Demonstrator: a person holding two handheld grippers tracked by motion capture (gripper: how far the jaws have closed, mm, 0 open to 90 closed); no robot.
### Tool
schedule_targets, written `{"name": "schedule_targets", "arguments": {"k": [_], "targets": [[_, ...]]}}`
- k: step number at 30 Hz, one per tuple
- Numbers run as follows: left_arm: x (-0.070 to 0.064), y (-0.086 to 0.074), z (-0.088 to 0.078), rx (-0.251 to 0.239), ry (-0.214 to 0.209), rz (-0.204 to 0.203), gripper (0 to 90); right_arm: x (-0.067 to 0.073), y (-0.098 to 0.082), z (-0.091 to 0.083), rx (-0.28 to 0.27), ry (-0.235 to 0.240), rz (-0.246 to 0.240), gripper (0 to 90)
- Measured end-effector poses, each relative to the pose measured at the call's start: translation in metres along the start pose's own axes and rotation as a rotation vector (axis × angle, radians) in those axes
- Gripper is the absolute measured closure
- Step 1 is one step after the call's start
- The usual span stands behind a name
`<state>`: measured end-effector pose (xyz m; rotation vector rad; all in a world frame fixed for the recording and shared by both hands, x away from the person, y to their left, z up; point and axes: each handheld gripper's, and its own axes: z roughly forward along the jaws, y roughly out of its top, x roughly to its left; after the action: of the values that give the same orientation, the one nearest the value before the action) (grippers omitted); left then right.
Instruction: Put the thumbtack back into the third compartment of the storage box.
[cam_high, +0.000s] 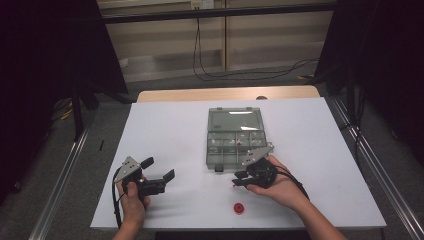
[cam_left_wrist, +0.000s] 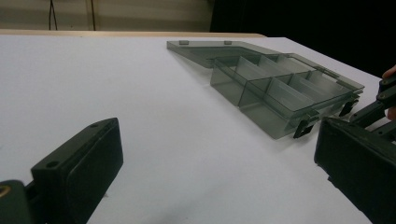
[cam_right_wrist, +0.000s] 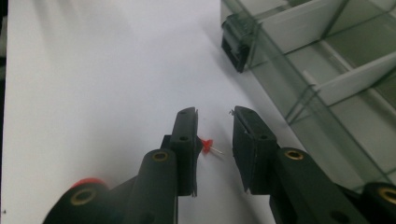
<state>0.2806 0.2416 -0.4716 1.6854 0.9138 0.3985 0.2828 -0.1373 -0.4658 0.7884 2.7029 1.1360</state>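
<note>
Between the two black pads of the right gripper (cam_right_wrist: 215, 135), low on the white table (cam_high: 165, 125), lies a red push pin (cam_right_wrist: 208, 146): red head against the inner face of one pad, thin metal point aimed at the other pad and stopping short of it. Jaws stand a little apart, a gap between them; the far pad does not press the pin, so no pinch. High view puts the same gripper (cam_high: 239, 180) at near right, cupped in the person's right hand (cam_high: 277, 187), tips pointing left, a speck of red at the tips. Just beyond it, touching or nearly so at the grey top plate, sits the clear grey compartment box (cam_high: 235, 145), lid thrown open flat toward the far side, dividers showing, a few small items in the middle row, too small to name. Right gripper view shows the box's near wall (cam_right_wrist: 299, 79) and a dark latch close to the pin's right. A round red object (cam_high: 239, 208) lies on the table near the front edge, near of the right gripper, apart from it. Left gripper (cam_high: 159, 176) rests at near left in the left hand (cam_high: 134, 197), well apart from the box, jaws spread wide with bare table between them; its own view shows the pads (cam_left_wrist: 88, 168) far apart.
</note>
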Motion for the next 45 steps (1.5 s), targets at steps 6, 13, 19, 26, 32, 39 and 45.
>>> {"name": "schedule_targets", "arguments": {"k": [6,13,19,26,32,39,45], "targets": [[0.0,0.0,0.0,-0.003,0.006,-0.003,1.2,0.001,0.0,0.007,0.041,0.011,-0.031,71.3],[0.0,0.0,0.0,-0.004,0.005,-0.005,1.2,0.005,-0.001,0.01,0.06,0.024,-0.061,78.5],[0.0,0.0,0.0,-0.004,0.004,-0.003,1.1,0.008,-0.001,0.01,0.066,0.016,-0.062,82.8],[0.0,0.0,0.0,-0.003,0.006,-0.001,1.2,0.009,-0.002,0.011,0.055,0.012,-0.036,84.0],[0.0,0.0,0.0,-0.003,0.005,0.0,1.1,0.009,0.0,0.008,0.056,0.01,-0.031,84.2],[0.0,0.0,0.0,-0.006,0.005,0.001,1.1,0.007,0.004,0.002,0.024,-0.002,-0.01,84.1],[0.0,0.0,0.0,-0.008,0.005,-0.002,1.1,0.003,0.009,-0.004,0.004,0.002,0.008,84.2]]}}
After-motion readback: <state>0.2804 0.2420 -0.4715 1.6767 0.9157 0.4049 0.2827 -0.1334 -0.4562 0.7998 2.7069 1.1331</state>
